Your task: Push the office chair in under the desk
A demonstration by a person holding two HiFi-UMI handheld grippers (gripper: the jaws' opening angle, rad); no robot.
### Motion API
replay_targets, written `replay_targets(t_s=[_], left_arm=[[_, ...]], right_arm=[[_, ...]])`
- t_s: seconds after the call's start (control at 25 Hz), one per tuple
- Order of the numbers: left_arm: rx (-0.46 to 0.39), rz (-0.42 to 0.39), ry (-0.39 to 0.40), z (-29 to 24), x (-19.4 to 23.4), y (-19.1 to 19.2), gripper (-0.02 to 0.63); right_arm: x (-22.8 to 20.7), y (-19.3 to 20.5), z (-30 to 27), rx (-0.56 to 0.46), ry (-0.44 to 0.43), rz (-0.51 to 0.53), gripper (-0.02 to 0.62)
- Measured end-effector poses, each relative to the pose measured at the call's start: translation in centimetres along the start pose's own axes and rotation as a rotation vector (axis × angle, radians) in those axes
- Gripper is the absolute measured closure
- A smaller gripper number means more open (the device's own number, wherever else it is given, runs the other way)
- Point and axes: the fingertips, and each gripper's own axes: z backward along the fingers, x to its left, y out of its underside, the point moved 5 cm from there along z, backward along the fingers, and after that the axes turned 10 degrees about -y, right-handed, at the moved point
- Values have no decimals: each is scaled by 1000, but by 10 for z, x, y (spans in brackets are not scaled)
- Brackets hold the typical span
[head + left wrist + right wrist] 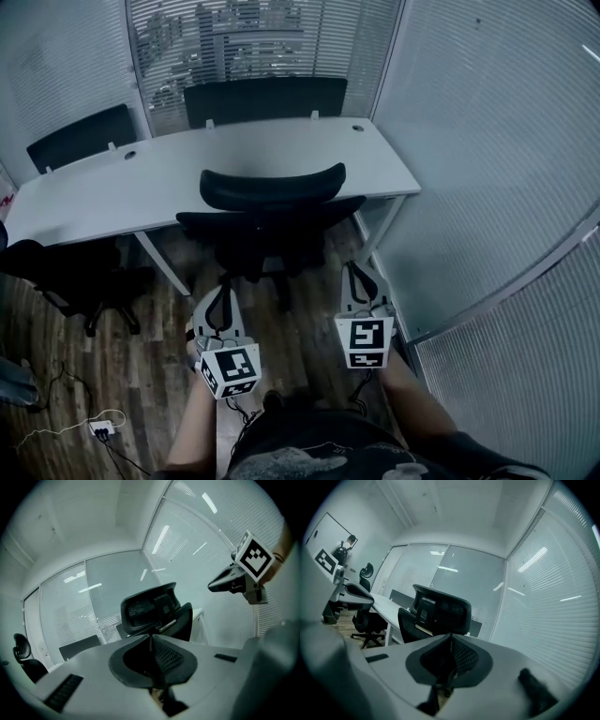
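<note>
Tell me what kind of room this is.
Probably a small office or meeting room with glass partitions. A long white desk has a black office chair in front of it, another chair sits near its left end, and slatted blinds cover the walls.

No legible txt, labels, brands or nos. anywhere; views dim, so prob. none.

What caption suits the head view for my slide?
Left gripper and right gripper, jaws shut and empty, point at the black office chair drawn up to the white desk.
</note>
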Motion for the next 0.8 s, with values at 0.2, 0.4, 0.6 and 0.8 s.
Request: replay_targets(t_s=[0.2,0.4,0.6,0.8], left_arm=[[26,-17,0,26,-19,-8,577],[32,-29,-6,57,-40,-16,577],[40,7,-39,83,-46,-26,577],[31,21,-60,121,-63,-38,577]], right_arm=[[-14,21,31,18,-21,-35,568],[-19,30,62,4,-61,-60,571],[-21,34,93,-3,-94,-53,572],[-23,42,132,-20,-113,-47,572]])
